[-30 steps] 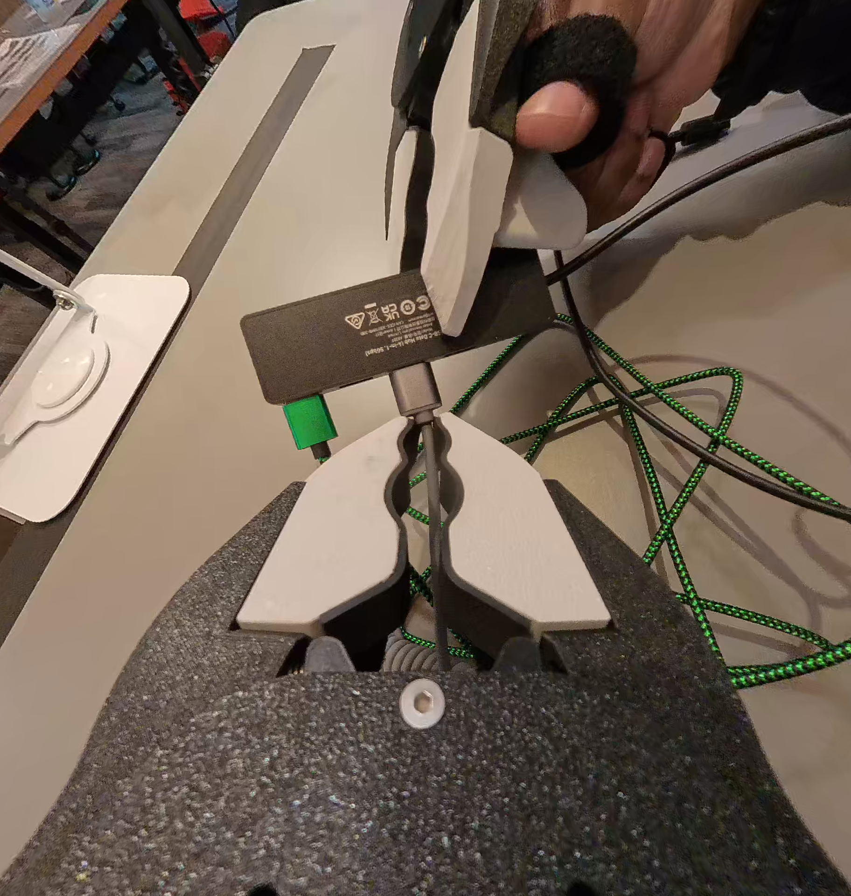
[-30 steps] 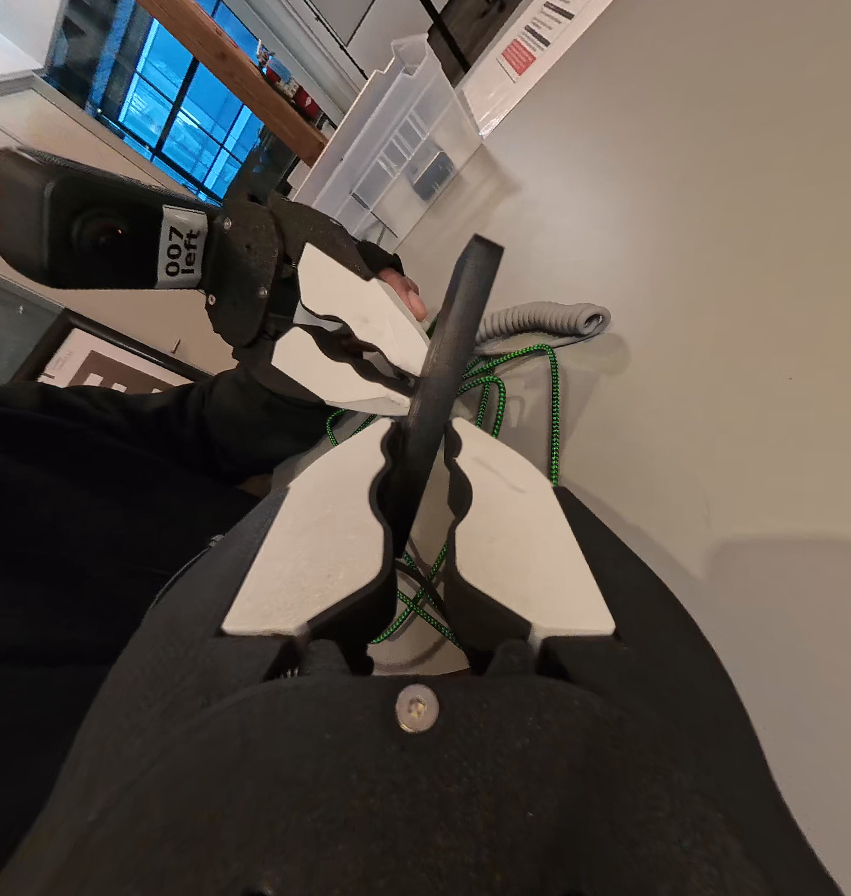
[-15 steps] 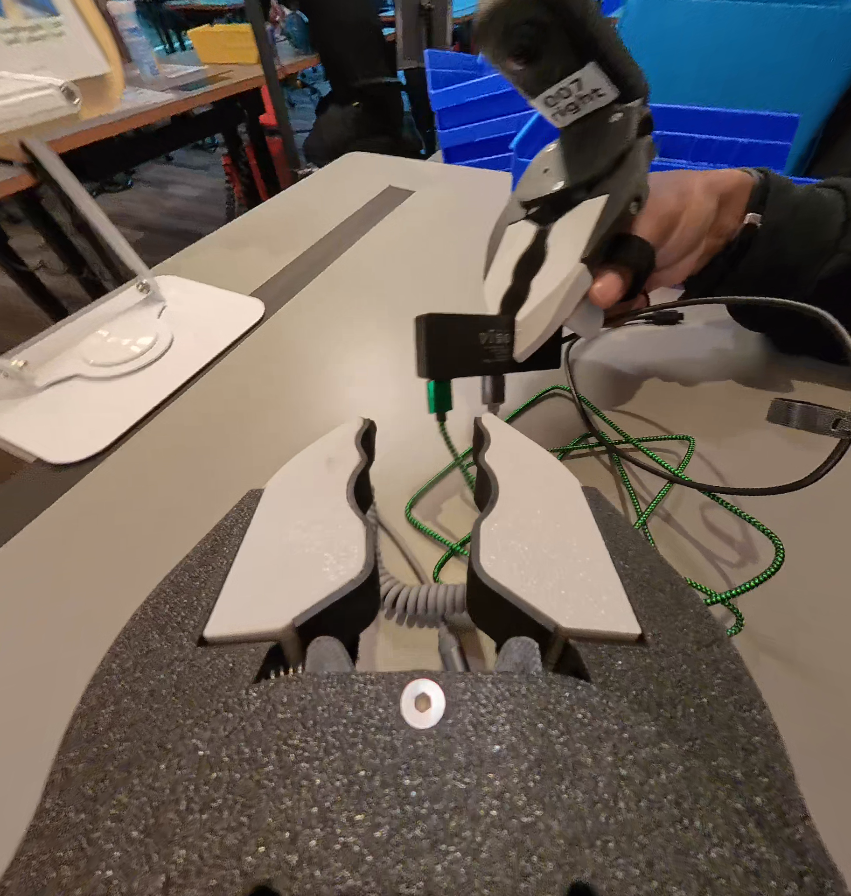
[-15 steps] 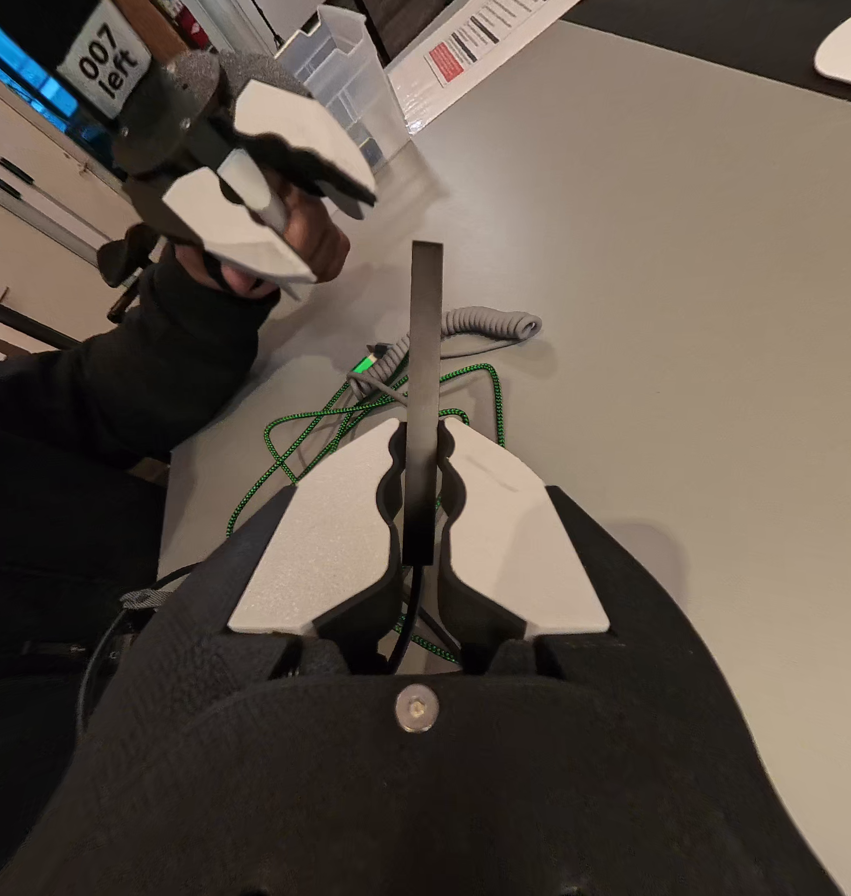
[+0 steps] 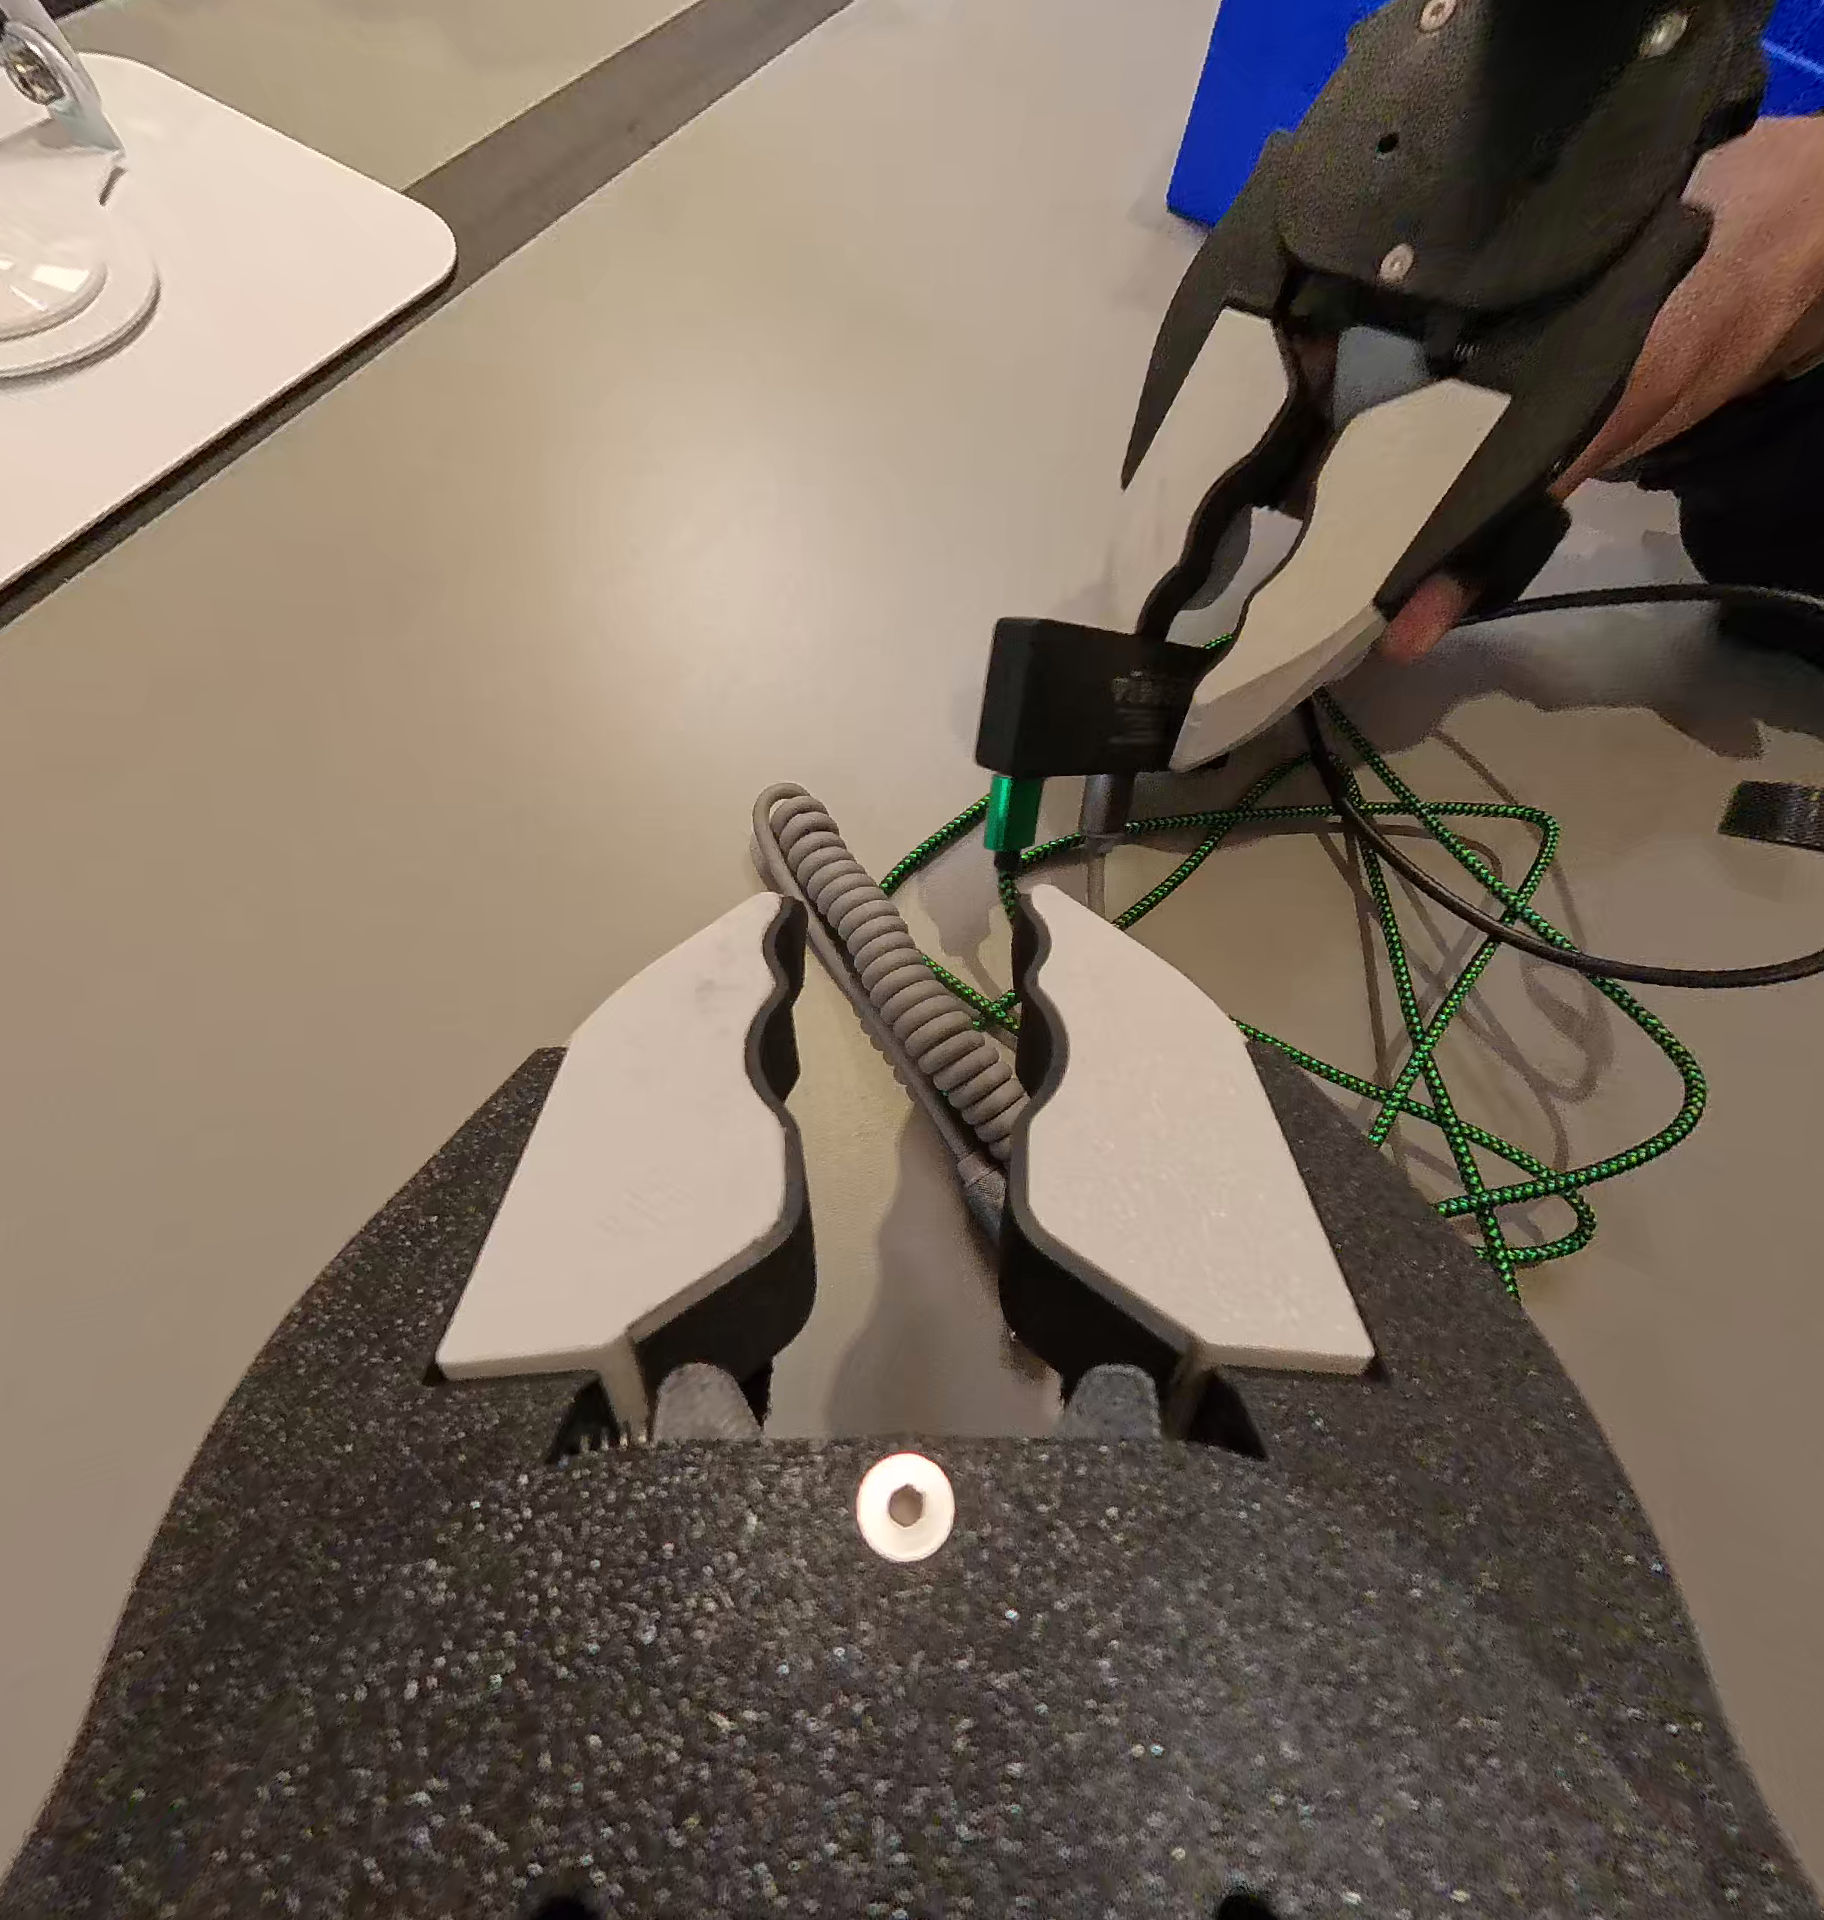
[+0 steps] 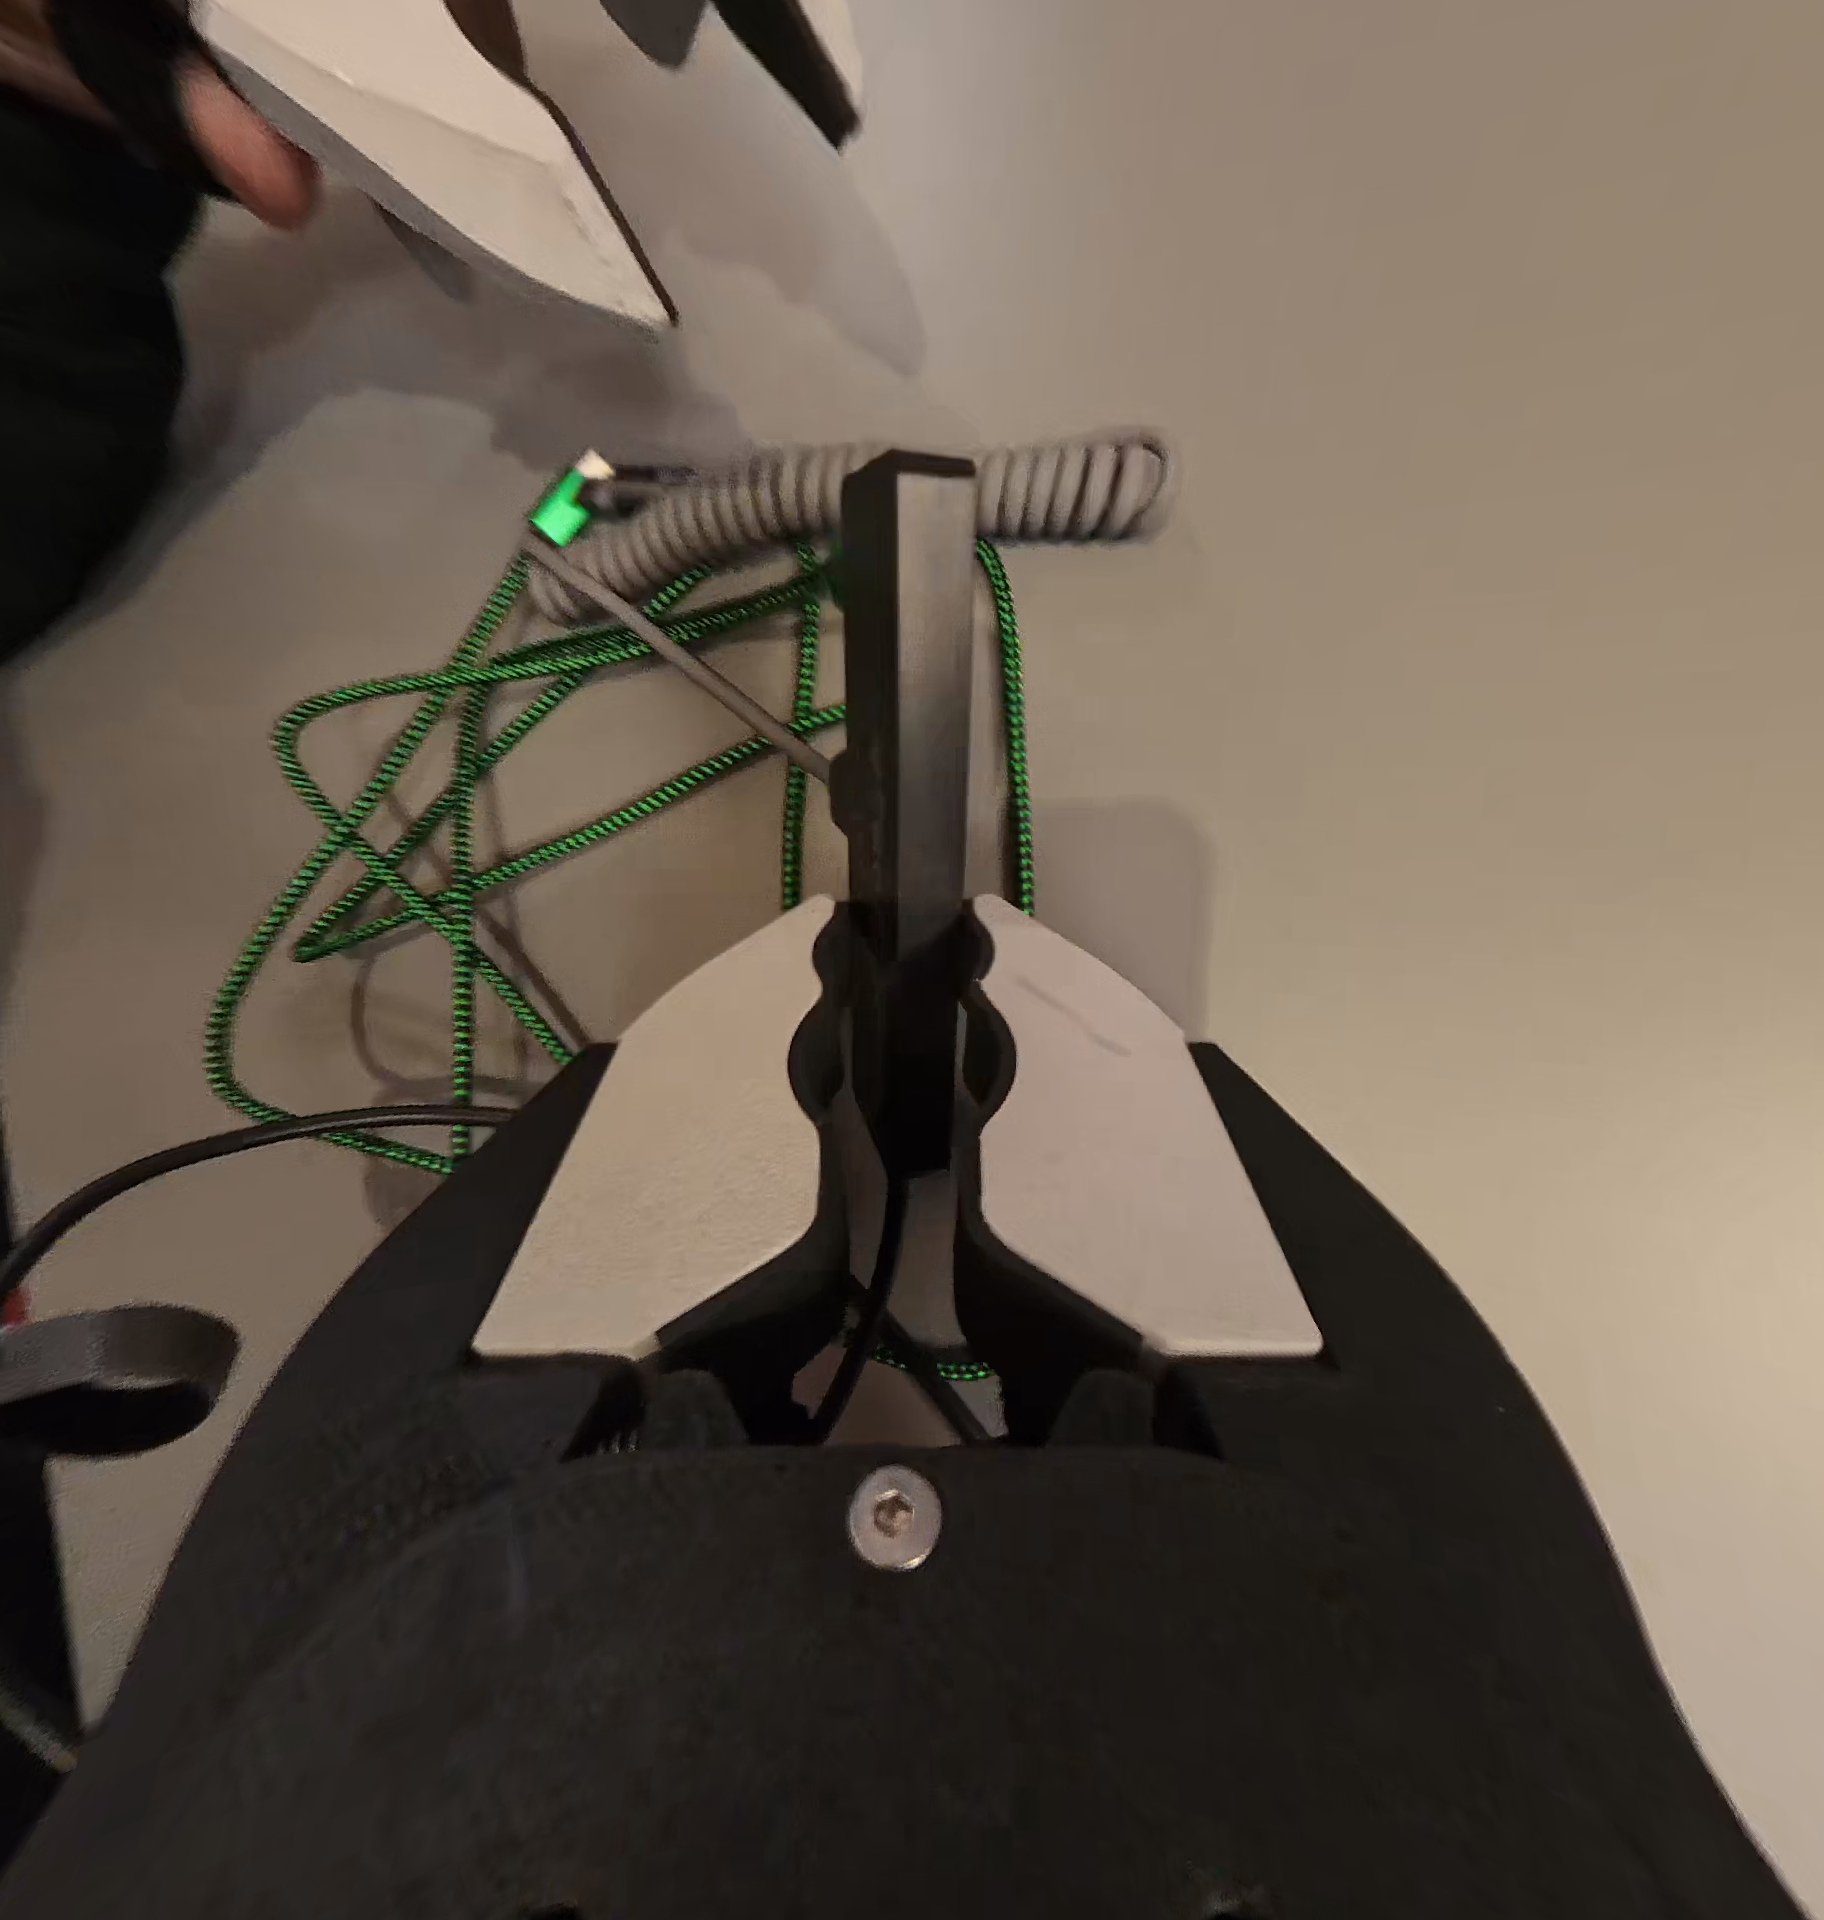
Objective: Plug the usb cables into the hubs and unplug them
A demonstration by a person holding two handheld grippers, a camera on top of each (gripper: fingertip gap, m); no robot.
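My right gripper (image 6: pixel 903 914) is shut on a black USB hub (image 6: pixel 903 675) and holds it on edge just above the table. In the left wrist view the hub (image 5: pixel 1074 707) has a green plug (image 5: pixel 1014 816) and a grey plug (image 5: pixel 1105 805) in its lower side, and the right gripper (image 5: pixel 1199 665) clamps its right end. My left gripper (image 5: pixel 908 914) is open and empty, low over the table, with a grey coiled cable (image 5: pixel 887 966) lying between its fingers. The coiled cable (image 6: pixel 1074 483) also shows behind the hub in the right wrist view. The left gripper (image 6: pixel 757 223) is at the top there.
A green braided cable (image 5: pixel 1407 987) lies in loose loops right of the left gripper, crossed by a black cable (image 5: pixel 1510 914). A loose green connector (image 6: pixel 565 504) lies by the coil. A white stand base (image 5: pixel 160 312) is far left, a blue bin (image 5: pixel 1251 104) behind, a black strap (image 5: pixel 1791 821) at right.
My left gripper let go of the grey plug's cable, opened, pulled back from the hub and came down over the coiled cable. My right gripper lowered the hub toward the table.
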